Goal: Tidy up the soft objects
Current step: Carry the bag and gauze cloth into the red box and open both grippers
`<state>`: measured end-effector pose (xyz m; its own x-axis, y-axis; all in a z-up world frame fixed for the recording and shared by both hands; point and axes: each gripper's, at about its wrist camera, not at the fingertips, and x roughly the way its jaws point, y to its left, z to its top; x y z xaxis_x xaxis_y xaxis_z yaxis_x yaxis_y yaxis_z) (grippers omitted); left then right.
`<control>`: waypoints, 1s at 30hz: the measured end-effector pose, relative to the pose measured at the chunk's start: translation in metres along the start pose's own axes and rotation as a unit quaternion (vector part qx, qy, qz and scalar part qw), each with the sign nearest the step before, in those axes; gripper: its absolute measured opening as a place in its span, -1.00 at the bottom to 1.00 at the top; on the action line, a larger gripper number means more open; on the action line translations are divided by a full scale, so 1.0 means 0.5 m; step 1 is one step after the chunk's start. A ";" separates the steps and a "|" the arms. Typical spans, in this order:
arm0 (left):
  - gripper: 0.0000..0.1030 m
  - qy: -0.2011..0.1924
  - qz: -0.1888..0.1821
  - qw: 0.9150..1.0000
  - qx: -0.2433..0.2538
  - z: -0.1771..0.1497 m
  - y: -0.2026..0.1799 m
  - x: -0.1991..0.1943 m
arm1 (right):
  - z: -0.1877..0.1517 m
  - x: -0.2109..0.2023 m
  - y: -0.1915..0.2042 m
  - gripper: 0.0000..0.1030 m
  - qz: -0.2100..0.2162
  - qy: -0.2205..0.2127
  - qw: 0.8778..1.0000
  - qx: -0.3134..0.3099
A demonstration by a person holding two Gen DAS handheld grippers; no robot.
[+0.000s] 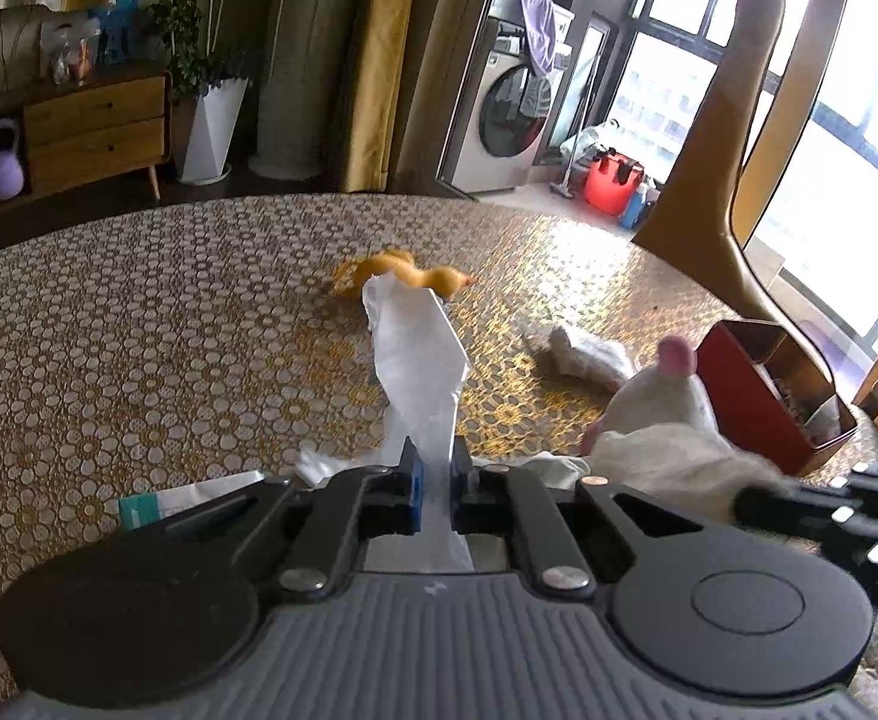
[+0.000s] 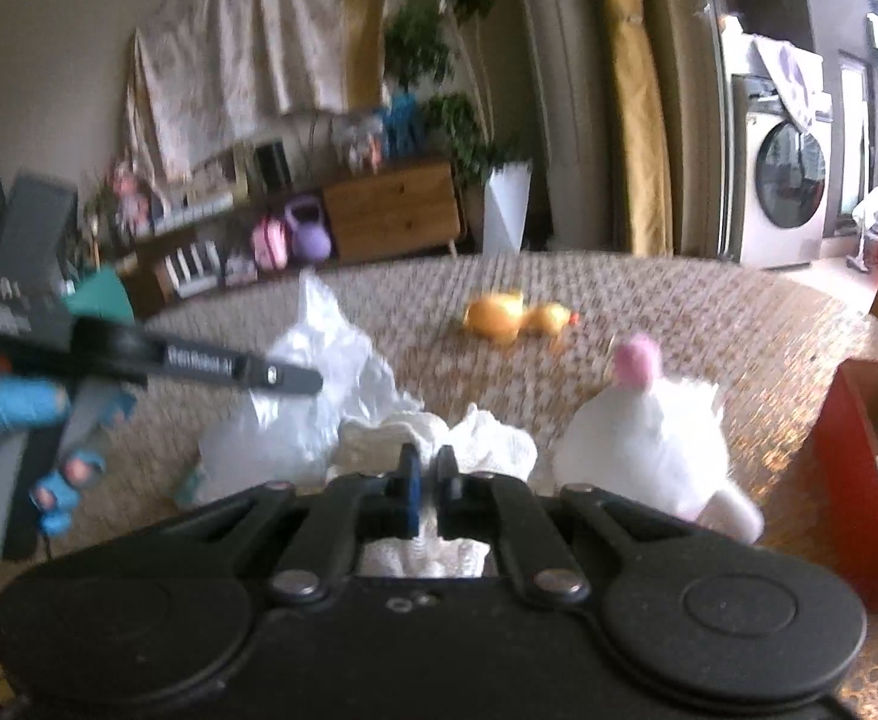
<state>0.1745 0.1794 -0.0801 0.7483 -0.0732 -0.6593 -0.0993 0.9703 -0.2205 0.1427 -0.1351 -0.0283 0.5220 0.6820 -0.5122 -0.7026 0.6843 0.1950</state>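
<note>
My left gripper (image 1: 432, 480) is pinching a white plastic bag (image 1: 417, 354), which stands up toward twelve o'clock over the table (image 1: 138, 330). My right gripper (image 2: 428, 483) is clamped on a white cloth (image 2: 487, 438). At one o'clock beyond it lies a yellow duck toy (image 2: 517, 318); at two o'clock a white plush toy (image 2: 649, 438) sits beside the red box (image 2: 853, 480).
</note>
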 end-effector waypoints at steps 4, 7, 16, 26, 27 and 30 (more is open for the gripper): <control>-0.85 -0.011 -0.009 1.000 0.002 0.008 -0.020 -0.022 | 0.021 -0.051 -0.026 -0.94 0.006 -0.028 0.999 0.022; -0.85 -0.017 -0.019 1.000 0.003 0.014 -0.040 -0.042 | 0.034 -0.091 -0.052 -0.94 0.008 -0.044 0.998 0.043; -0.85 -0.030 -0.056 0.998 0.024 0.035 -0.135 -0.094 | 0.048 -0.201 -0.116 -0.94 -0.012 -0.085 0.994 0.064; -0.85 -0.023 -0.095 0.993 0.072 0.065 -0.297 -0.099 | 0.068 -0.309 -0.191 -0.94 -0.066 -0.110 0.990 0.058; -0.85 -0.023 -0.099 0.992 0.078 0.068 -0.317 -0.096 | 0.070 -0.318 -0.201 -0.94 -0.070 -0.112 0.989 0.060; -0.85 -0.023 -0.114 0.989 0.095 0.071 -0.368 -0.087 | 0.070 -0.341 -0.231 -0.93 -0.089 -0.119 0.987 0.059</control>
<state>0.1837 0.0123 0.0146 0.7665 -0.2887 -0.5736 0.1967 0.9559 -0.2182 0.1517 -0.3211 0.0656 0.7412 0.5792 -0.3394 -0.5349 0.8150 0.2228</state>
